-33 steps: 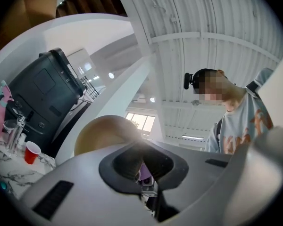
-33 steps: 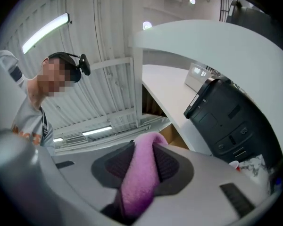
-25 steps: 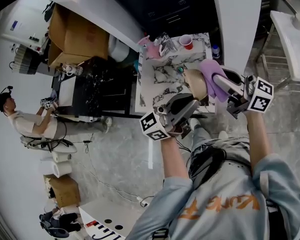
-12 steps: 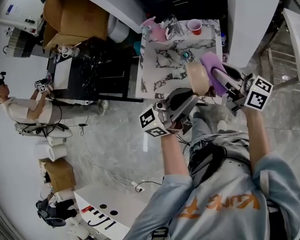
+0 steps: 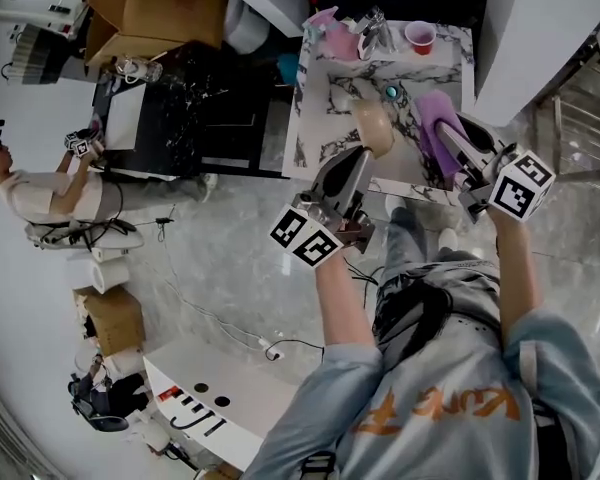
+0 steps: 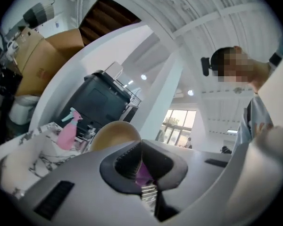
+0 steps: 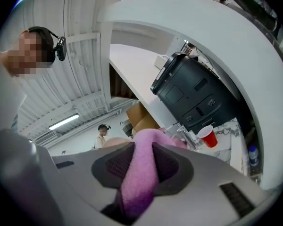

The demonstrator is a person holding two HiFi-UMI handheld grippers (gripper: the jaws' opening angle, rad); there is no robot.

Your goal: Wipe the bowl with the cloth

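A tan bowl (image 5: 372, 128) hangs tipped on its side over the marble table (image 5: 320, 118). My left gripper (image 5: 362, 155) is shut on its near rim. In the left gripper view the bowl (image 6: 114, 133) rises just beyond the closed jaws of that gripper (image 6: 140, 147). A purple cloth (image 5: 437, 133) is pinched in my right gripper (image 5: 452, 135), a short gap to the right of the bowl. In the right gripper view the cloth (image 7: 142, 171) bulges out between the jaws of the right gripper (image 7: 142, 154).
A pink spray bottle (image 5: 325, 30), glassware (image 5: 372, 33) and a red cup (image 5: 419, 36) stand along the table's far edge; a small teal object (image 5: 391, 92) lies near the bowl. A black table (image 5: 180, 108) and cardboard boxes (image 5: 150, 8) are to the left. A person (image 5: 30, 193) sits far left.
The cloth was pressed against the bowl; now the two are apart. The left gripper has swung the bowl away to the left and further over the table.
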